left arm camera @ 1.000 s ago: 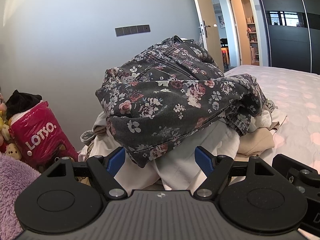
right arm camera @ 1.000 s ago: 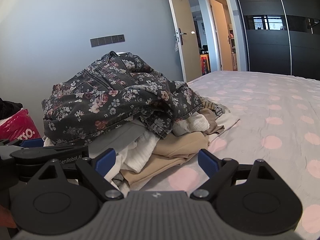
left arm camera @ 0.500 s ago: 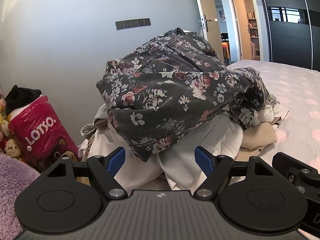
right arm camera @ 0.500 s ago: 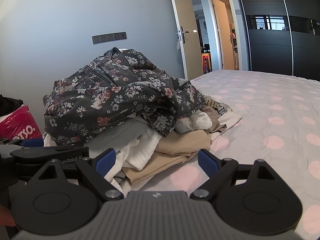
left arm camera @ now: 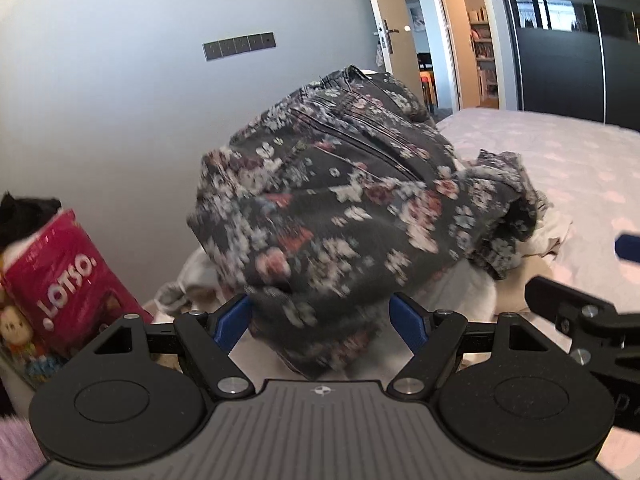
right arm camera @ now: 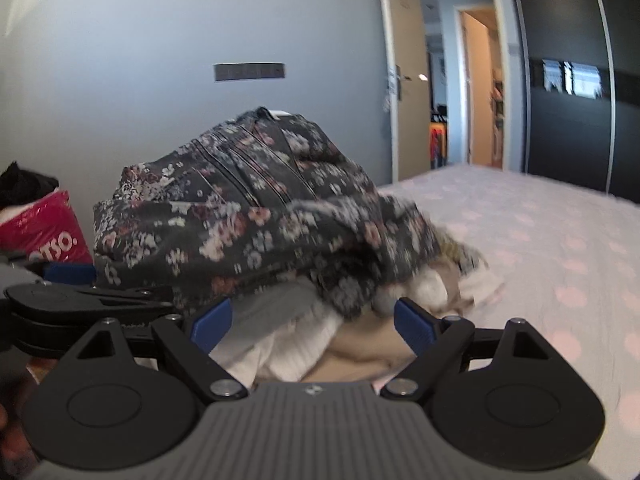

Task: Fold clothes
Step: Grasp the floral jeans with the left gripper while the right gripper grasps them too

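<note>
Your left tongs [left arm camera: 322,316]: they are spread wide. The blue tips sit on each side of the low front edge of the flowery jeans. The cloth is between the tips, but you are not pinching it. Whether the tips touch the cloth is hard to tell, since the picture is blurry.

Your right tongs [right arm camera: 312,320]: they are spread wide too. They hold nothing. They point at the white and tan clothes under the jeans.

Flowery jeans [left arm camera: 340,208]: dark grey with pink and white flowers. They sit crumpled on top of the pile, right in front of both of your tongs. One end hangs down over the right side of the pile.

Pile of clothes [right arm camera: 296,344]: white and tan things, all bunched up under the jeans. The pile lies on the bed, close to the wall.

Bed [right arm camera: 540,240]: it has a pale sheet with pink dots. It runs off to your right, and that part is bare.

Red bag [left arm camera: 60,276]: it is shiny and says LOTSO. It stands to the left of the pile, near your left tongs. Small stuffed toys [left arm camera: 16,332] sit beside it.

Wall [left arm camera: 140,100]: it is grey, with a row of switches [left arm camera: 239,45] above the pile.

Door [right arm camera: 406,80]: it stands open behind the bed, on the right.
</note>
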`<state>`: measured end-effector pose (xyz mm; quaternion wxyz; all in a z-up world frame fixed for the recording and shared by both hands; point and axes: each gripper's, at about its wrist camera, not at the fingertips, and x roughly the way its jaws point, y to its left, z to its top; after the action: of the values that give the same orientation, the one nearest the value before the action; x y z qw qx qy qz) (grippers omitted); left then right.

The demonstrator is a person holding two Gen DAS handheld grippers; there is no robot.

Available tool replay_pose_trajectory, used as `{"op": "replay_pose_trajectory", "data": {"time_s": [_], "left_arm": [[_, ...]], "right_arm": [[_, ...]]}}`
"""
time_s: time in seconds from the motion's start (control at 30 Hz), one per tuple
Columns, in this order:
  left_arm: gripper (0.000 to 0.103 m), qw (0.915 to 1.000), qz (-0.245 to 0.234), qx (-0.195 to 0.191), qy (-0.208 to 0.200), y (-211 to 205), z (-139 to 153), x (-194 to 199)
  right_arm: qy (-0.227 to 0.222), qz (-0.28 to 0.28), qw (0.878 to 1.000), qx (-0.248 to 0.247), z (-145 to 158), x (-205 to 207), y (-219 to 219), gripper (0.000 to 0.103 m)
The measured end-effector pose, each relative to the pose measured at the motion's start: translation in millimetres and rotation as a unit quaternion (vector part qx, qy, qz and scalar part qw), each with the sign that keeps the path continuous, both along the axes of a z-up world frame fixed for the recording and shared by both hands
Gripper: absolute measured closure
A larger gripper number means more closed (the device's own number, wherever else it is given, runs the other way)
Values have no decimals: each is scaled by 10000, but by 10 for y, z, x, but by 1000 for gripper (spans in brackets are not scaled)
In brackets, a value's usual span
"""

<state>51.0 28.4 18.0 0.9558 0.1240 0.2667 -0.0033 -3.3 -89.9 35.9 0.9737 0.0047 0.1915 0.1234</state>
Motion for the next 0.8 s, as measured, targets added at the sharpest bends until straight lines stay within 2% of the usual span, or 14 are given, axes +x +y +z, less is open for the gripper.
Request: {"op": "replay_pose_trajectory", "data": {"time_s": [0.1,0.23,0.37,0.57,0.6,0.63,0.67,0.7,0.73,0.77,0.8], "left_arm": [[27,9999,19,-55,85,73,50,100],[27,9986,38,-355,385,209,76,223],[26,9977,-46,-456,493,270,76,285],[27,9979,-124,-413,478,246,28,389],[29,9980,-148,-406,463,232,19,394],[31,9980,-172,-399,448,218,11,399],[33,9981,-196,-393,434,207,2,404],[36,9981,-220,-394,423,204,-4,404],[37,9981,-245,-392,410,201,-11,403],[41,9982,-277,-374,382,195,-16,393],[45,9983,-325,-336,334,185,-18,373]], "right_arm": [[-56,191,9995,-262,28,171,81,14],[-108,472,9966,-661,40,394,198,14],[-163,867,9873,-1325,-47,531,362,13],[-588,1055,9710,-2064,-105,765,628,14],[-637,1096,9679,-2170,-120,782,670,16],[-667,1153,9653,-2244,-136,788,706,19],[-696,1209,9627,-2318,-151,794,743,30],[-699,1259,9608,-2369,-164,796,782,45],[-656,1279,9606,-2377,-175,785,818,54],[-617,1198,9635,-2315,-186,757,826,71],[-601,1024,9686,-2186,-191,714,813,94]]}}
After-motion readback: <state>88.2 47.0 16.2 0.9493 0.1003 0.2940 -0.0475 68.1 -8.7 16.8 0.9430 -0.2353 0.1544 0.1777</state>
